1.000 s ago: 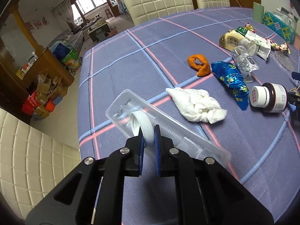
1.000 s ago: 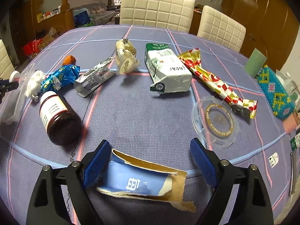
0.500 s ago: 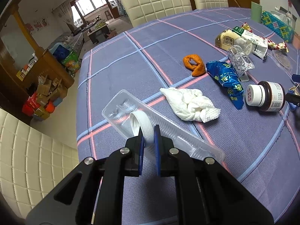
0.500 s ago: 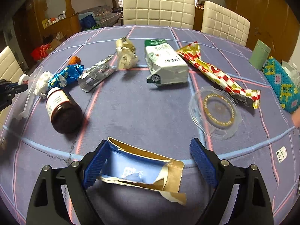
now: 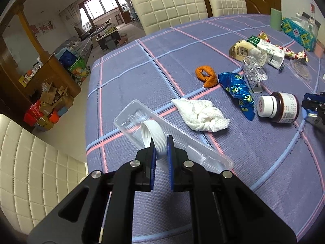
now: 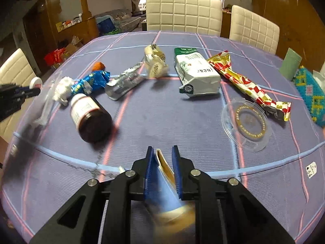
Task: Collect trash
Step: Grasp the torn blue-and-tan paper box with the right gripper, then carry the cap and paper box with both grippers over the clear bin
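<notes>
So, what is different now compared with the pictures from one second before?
The right gripper has just been closing: its jaws stood wide around the torn blue and brown paper packet and now pinch it, folding it upright. The left gripper kept its grip on the white cap above the clear plastic tray. The rest of the trash on the tablecloth stayed in place.

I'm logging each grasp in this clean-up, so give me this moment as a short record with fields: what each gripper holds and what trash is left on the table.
left gripper: shut on white bottle cap, above the clear plastic tray
right gripper: jaws have just been closing; shut on torn blue-and-brown paper packet
nearest trash: brown pill bottle, lying on its side
further trash: crumpled tissue, blue wrapper, milk carton, red-and-gold wrapper, clear round lid
surface: table with checked purple cloth
</notes>
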A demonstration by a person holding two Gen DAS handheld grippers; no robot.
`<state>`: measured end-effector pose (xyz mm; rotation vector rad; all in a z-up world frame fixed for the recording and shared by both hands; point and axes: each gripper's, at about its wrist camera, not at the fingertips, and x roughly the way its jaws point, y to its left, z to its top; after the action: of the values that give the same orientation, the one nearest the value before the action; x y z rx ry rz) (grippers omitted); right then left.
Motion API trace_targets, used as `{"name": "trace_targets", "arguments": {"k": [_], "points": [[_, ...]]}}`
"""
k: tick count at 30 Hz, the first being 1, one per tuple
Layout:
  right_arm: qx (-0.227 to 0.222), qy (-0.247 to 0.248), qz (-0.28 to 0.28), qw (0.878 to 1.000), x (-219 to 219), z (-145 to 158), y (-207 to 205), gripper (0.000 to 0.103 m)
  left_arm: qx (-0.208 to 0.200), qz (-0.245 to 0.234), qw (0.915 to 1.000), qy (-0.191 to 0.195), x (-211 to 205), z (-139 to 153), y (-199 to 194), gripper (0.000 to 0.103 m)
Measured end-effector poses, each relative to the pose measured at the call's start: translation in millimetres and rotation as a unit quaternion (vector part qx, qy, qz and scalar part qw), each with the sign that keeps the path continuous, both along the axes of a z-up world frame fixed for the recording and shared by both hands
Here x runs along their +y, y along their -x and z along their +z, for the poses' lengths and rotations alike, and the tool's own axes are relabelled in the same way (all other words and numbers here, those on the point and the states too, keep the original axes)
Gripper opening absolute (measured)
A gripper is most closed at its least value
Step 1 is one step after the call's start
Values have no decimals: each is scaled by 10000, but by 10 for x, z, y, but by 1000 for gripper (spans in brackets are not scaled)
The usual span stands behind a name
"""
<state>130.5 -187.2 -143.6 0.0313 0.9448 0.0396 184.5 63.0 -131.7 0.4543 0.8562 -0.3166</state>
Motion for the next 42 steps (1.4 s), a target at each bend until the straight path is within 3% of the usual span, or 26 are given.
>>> {"name": "trace_targets", "arguments": {"k": [2, 3, 5, 18, 30, 42], "points": [[-17, 112, -31, 9999, 32, 1, 12, 18, -14, 33, 10000, 9, 20, 16, 34, 11], [-47, 119, 6, 9999, 44, 7, 33, 10, -15, 57, 10000, 8, 28, 22, 50, 11], [-98, -24, 101, 9999, 49, 27, 84, 6, -22, 78, 10000, 12, 45, 38, 87, 11], [-389, -163, 533, 9977, 214, 304, 245, 4, -217, 152, 9996, 88, 155, 232, 384, 11], [-602, 56, 1738, 9829, 1142, 503, 102, 4, -365, 628, 9973, 127, 650, 341, 736, 11], [-890, 201, 2873, 9535, 2217, 643, -210, 4, -375, 1215, 9918, 94, 1225, 312, 897, 11]]}}
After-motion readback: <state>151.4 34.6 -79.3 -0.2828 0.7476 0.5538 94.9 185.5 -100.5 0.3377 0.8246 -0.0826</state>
